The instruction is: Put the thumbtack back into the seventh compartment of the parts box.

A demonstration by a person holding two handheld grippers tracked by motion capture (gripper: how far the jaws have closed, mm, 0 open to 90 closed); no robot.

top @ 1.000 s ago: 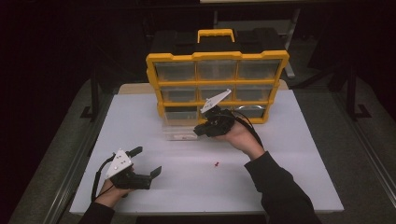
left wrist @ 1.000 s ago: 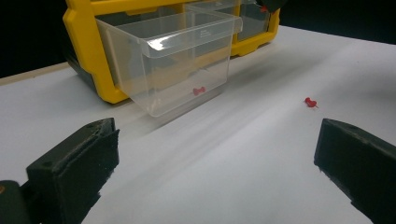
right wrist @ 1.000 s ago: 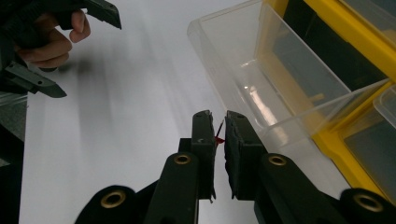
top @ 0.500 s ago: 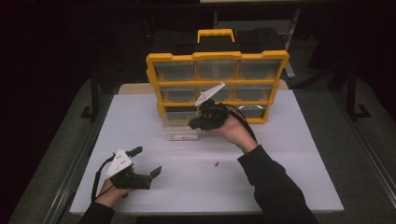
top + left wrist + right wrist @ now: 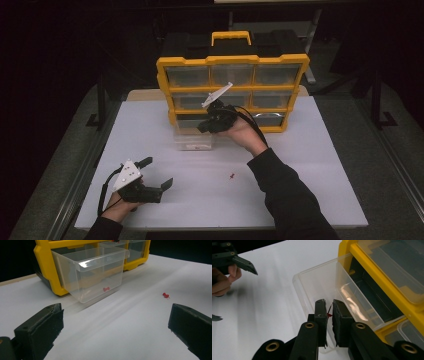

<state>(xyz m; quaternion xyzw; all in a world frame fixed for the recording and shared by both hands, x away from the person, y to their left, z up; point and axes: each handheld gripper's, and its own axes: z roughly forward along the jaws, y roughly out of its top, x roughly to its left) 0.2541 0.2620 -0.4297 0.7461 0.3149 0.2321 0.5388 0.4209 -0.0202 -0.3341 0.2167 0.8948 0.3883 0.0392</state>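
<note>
- Red pushpin [image 5: 329, 314] sits pinched between the two black jaws of the right gripper [image 5: 328, 311], low in the middle of the right gripper view; the jaws stand narrow, with a small gap in which the pin's red shows.
- Directly behind the held pin in that view lies the clear drawer [image 5: 317, 287], pulled out of the yellow organizer [image 5: 372, 270] that runs along the right edge of the frame.
- In the high view the right gripper [image 5: 212, 122] hangs just above the clear drawer [image 5: 192, 140], at the centre of the frame in front of the organizer's [image 5: 232, 62] bottom row.
- Another red pin [image 5: 106, 289] lies inside the drawer [image 5: 92, 272], seen through its clear wall in the upper middle of the left gripper view.
- A third red pin [image 5: 231, 176] lies loose on the white table [image 5: 310, 165], just below the frame's centre in the high view and at right [image 5: 165, 295] in the left gripper view.
- Left gripper [image 5: 150, 175] rests at the lower left of the high view, well apart from the drawer, its jaws spread wide with nothing between them.
</note>
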